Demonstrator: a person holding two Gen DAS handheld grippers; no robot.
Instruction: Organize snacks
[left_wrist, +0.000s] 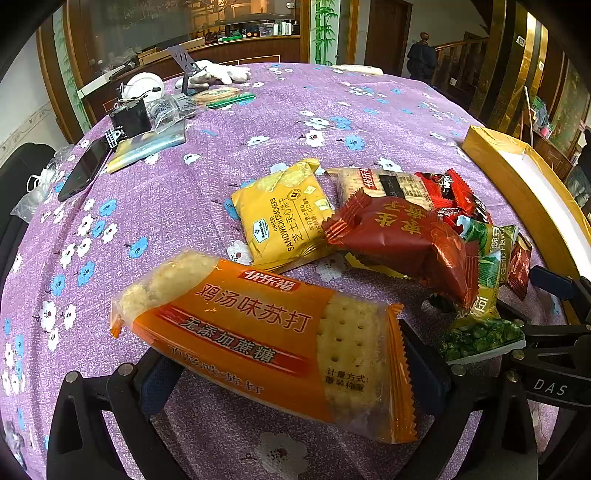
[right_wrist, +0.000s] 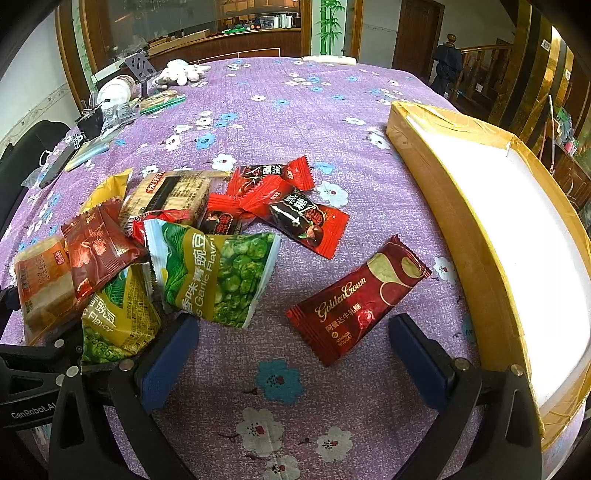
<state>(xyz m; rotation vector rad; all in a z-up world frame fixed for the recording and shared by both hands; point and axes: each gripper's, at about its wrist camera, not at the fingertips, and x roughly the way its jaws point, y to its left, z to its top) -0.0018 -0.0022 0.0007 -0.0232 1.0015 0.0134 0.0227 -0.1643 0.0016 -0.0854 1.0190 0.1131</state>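
the left tool (left_wrist: 291, 373) grips an orange cracker pack (left_wrist: 258, 343), lifted above the purple flowered bench (left_wrist: 229, 155); its blue pads press the pack's two ends. only the left wrist view shows the whole yellow sandwich cracker pack (left_wrist: 282, 218), lying flat beyond it. the right tool (right_wrist: 291, 354) stands unclenched with nothing between its pads, low over the bench just short of a dark red nougat bar (right_wrist: 356, 301), which the left view shows only at its edge. only the right wrist view shows the white inside of the yellow box (right_wrist: 495, 229), at the right, and two green pea bags (right_wrist: 218, 273). red candies number three or more, overlapping, count unsure.
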